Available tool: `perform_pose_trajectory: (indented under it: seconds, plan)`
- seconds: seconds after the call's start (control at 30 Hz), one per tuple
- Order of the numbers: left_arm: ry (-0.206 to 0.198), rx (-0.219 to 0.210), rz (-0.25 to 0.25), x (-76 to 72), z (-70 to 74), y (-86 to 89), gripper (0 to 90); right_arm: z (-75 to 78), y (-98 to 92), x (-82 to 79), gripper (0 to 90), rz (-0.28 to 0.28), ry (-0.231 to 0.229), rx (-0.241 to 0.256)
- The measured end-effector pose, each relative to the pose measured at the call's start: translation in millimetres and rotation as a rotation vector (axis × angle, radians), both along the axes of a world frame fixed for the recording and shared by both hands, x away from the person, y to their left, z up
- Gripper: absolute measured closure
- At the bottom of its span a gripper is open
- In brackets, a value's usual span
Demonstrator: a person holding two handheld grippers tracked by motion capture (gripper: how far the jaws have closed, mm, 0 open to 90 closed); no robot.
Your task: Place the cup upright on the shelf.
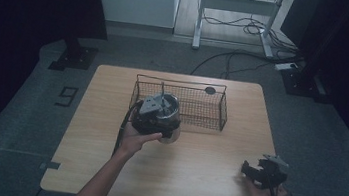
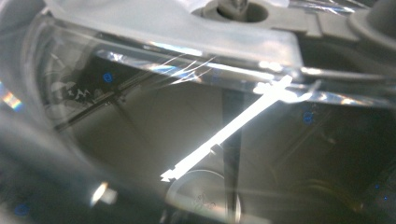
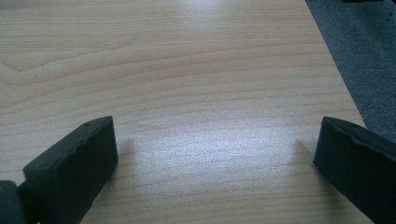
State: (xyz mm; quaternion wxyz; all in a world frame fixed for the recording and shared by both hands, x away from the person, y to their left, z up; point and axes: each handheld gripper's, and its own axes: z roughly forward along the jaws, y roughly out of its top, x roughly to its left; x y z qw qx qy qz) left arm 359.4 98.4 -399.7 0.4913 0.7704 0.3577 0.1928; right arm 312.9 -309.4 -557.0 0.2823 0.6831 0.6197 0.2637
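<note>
From the high view the left gripper (image 1: 152, 118) has a clear lidded jar (image 1: 168, 112) at the wire basket's (image 1: 221, 111) seven o'clock corner; its own view presses against glass (image 2: 187, 116), grip width untellable; lift it level; the right gripper (image 3: 210, 154) rests wide open, empty, on the table (image 3: 187, 70).

Light wooden table (image 1: 193, 176) at frame centre, standing on grey carpet floor (image 1: 323, 141). Black wire basket (image 1: 201, 112) rests on table's upper middle, near far edge. Bare wood grain across lower half and right side.
</note>
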Motion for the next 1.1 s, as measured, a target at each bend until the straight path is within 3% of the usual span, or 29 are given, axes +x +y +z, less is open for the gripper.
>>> perform_pose_trajectory:
  seconds: [0.33, 0.6, 0.83, 1.1]
  plan:
    - [0.003, 0.006, -0.001, 6.2, 9.3, -0.2, 3.9, 0.2, -0.2, -0.1, 0.0, 0.001, 0.002, -0.001]
    - [0.009, -0.039, 0.005, 15.6, 23.4, 9.7, 3.9, -0.2, -0.1, -1.0, 0.0, -0.002, -0.001, -0.001]
    - [0.013, -0.036, 0.027, 31.1, 38.5, 8.9, 3.9, -0.2, -0.1, -1.1, 0.0, -0.003, -0.001, -0.001]
    - [0.009, -0.035, 0.050, 45.9, 42.3, 9.0, 3.9, -0.3, 0.0, -1.0, 0.0, -0.004, -0.003, 0.000]
